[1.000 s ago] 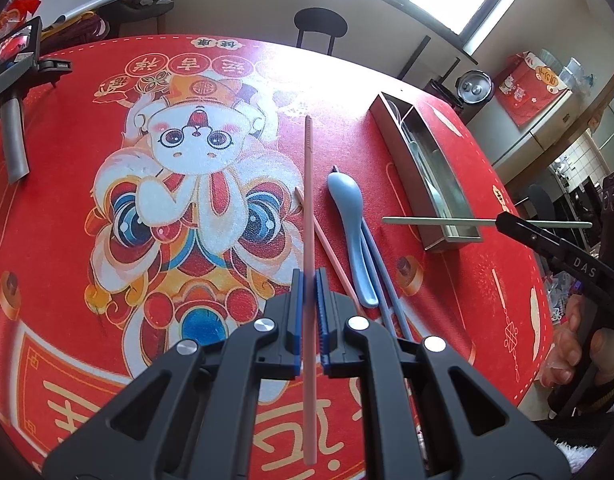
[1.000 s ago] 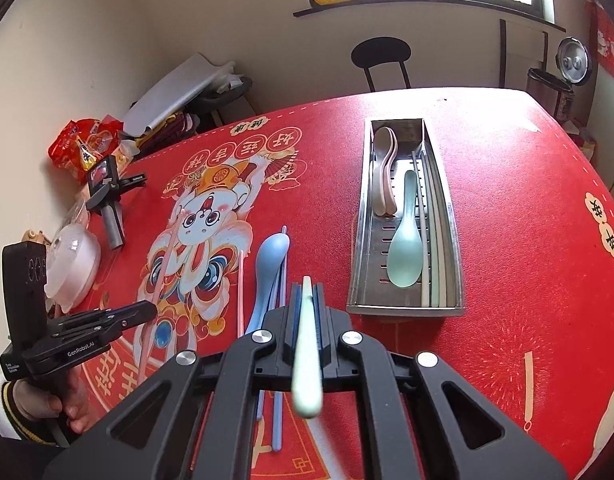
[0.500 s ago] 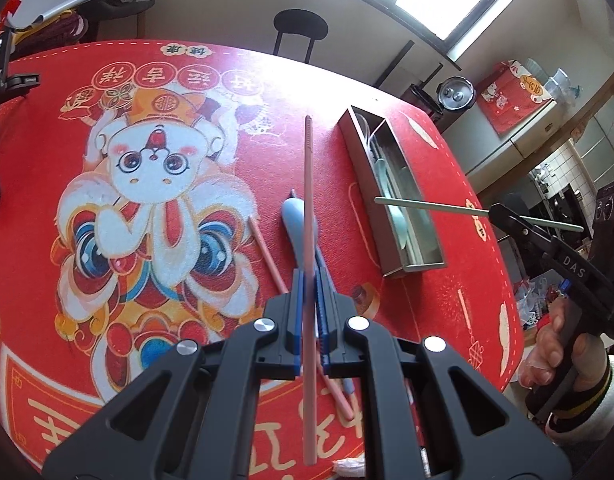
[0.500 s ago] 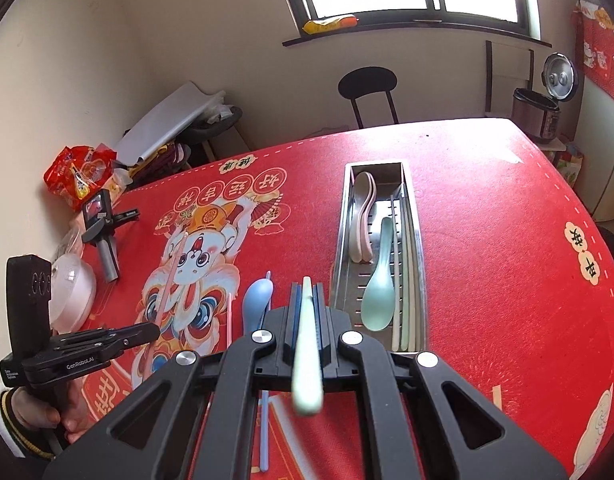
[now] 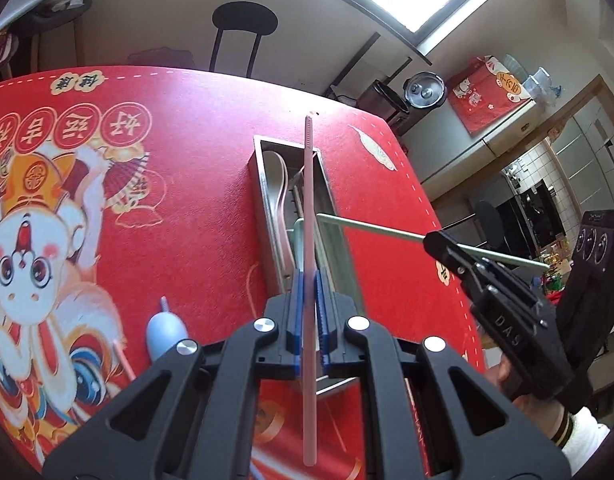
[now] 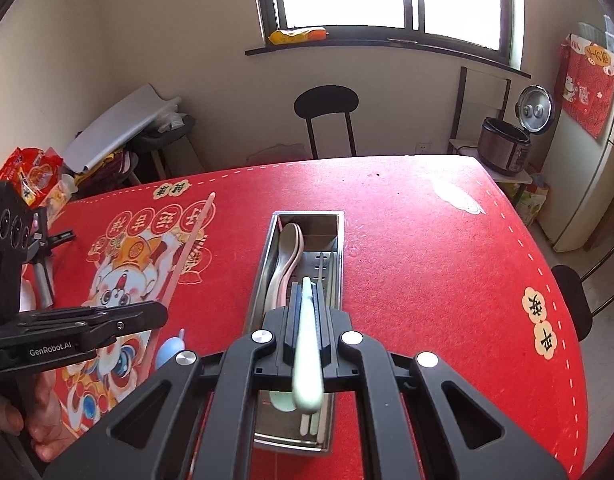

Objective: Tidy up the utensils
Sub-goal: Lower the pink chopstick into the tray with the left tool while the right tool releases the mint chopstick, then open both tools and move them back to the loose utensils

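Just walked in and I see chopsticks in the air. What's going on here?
A person is sorting utensils into a metal tray on the red table. The left hand-held gripper is shut on a pink chopstick, the right hand-held gripper on a pale green chopstick; both hover over the tray, which already holds spoons. A blue spoon lies on the cloth.

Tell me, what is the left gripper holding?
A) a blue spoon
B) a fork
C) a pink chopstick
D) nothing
C: the left gripper is clamped on a pink chopstick that sticks out over the metal tray.
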Demonstrator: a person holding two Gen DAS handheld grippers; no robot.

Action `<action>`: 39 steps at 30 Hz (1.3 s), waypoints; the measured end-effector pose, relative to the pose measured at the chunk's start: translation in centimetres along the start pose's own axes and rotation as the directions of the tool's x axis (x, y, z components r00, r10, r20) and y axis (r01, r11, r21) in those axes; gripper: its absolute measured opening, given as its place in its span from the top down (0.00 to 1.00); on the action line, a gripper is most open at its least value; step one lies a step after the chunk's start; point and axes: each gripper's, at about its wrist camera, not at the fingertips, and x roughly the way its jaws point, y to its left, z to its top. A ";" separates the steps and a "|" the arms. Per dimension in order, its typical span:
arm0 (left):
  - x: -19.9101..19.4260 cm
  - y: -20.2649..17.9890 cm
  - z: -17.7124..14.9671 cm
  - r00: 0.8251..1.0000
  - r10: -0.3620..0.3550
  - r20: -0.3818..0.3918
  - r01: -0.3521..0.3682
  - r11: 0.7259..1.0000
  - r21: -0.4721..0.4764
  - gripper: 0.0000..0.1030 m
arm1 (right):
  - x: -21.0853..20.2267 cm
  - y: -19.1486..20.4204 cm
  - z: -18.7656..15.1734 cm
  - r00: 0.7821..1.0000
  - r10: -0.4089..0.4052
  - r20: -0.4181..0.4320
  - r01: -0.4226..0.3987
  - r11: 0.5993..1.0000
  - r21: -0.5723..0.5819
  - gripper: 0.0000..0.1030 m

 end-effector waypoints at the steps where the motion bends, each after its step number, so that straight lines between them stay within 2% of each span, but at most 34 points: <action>1: 1.0 -0.2 0.6 1.000 0.000 -0.011 0.000 1.000 -0.009 0.90 | 0.7 -0.1 0.3 1.000 -0.011 -0.005 0.011 1.000 -0.009 0.94; 6: 5.2 -0.4 2.5 0.999 0.002 -0.054 -0.005 0.998 -0.059 0.90 | 3.8 -0.8 1.1 0.998 -0.053 -0.025 0.052 0.998 -0.023 0.94; 11: 8.2 0.1 3.0 0.994 0.034 -0.103 -0.043 0.996 -0.084 0.90 | 5.3 -0.5 0.7 0.996 -0.059 -0.060 0.057 0.998 -0.032 0.94; 18: 10.5 0.3 2.5 0.986 0.041 -0.159 -0.055 0.995 -0.080 0.90 | 6.6 -0.6 -1.4 0.987 -0.043 -0.156 0.048 0.999 0.025 0.94; 24: 11.4 0.0 2.2 0.980 0.061 -0.192 -0.074 0.995 -0.061 0.88 | 7.1 -0.7 -2.5 0.976 0.003 -0.218 0.017 0.996 0.089 0.93; 26: 11.1 0.0 2.3 0.980 0.067 -0.186 -0.079 0.995 -0.061 0.83 | 7.0 -0.5 -2.7 0.973 0.019 -0.228 0.003 0.995 0.096 0.92; 28: 10.6 0.0 2.5 0.983 0.068 -0.173 -0.079 0.995 -0.056 0.81 | 6.9 -0.3 -2.8 0.971 0.031 -0.239 -0.007 0.995 0.099 0.84; 30: 9.8 -0.2 2.7 0.985 0.078 -0.155 -0.085 0.996 -0.037 0.78 | 6.2 -0.2 -2.9 0.974 0.023 -0.226 0.001 0.995 0.104 0.67; 34: 6.8 -0.3 2.9 0.991 0.094 -0.091 -0.095 0.996 0.001 0.60 | 4.6 -0.3 -3.0 0.980 0.031 -0.197 -0.005 0.991 0.132 0.63; 37: 4.1 -0.4 2.6 0.993 0.114 -0.040 -0.113 0.993 0.039 0.56 | 3.3 -0.3 -3.5 0.983 0.035 -0.180 -0.008 0.989 0.148 0.63; 39: 2.5 -0.3 2.3 0.991 0.132 -0.015 -0.131 0.990 0.058 0.43 | 2.4 -0.1 -4.0 0.985 0.040 -0.169 -0.014 0.988 0.154 0.63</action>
